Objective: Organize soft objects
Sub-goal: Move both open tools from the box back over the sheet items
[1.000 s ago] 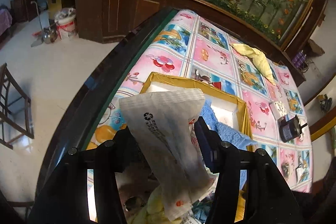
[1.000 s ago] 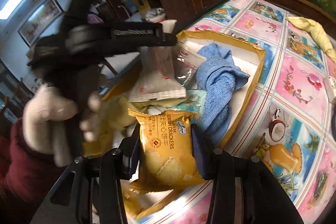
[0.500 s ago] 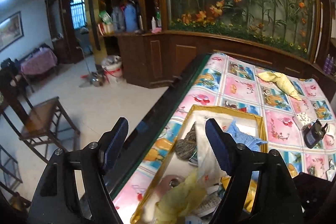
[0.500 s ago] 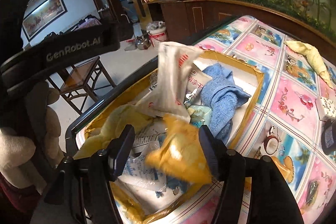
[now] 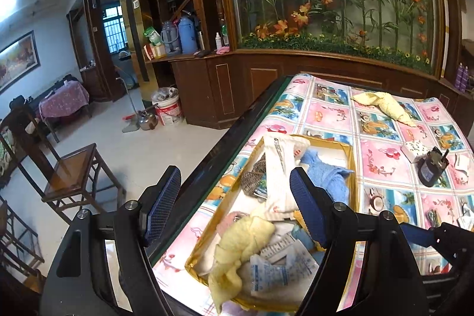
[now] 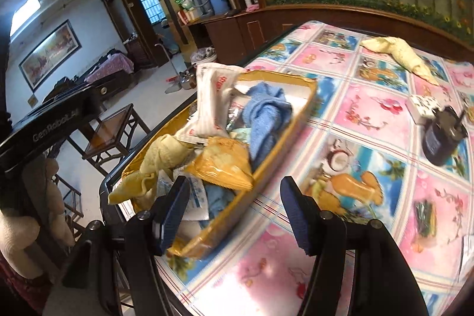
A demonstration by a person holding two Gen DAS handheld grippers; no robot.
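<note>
Soft objects fill the gold tray (image 6: 308,96) at the tabletop's (image 6: 370,120) near corner: a blue towel (image 6: 266,114), a white packet (image 6: 213,96), a yellow cracker bag (image 6: 222,162), a pale yellow cloth (image 6: 160,156) and small sachets. Another yellow cloth (image 6: 397,52) lies well apart at the far side. The left claw (image 5: 234,206) stands apart, holding nothing, above the tray's edge. The right claw (image 6: 234,209) is likewise apart and empty, its jaws having just been opening, the cracker bag lying beyond them in the tray. A drop-off looks complete; next seems a reach for the far cloth, pinching a fold.
</note>
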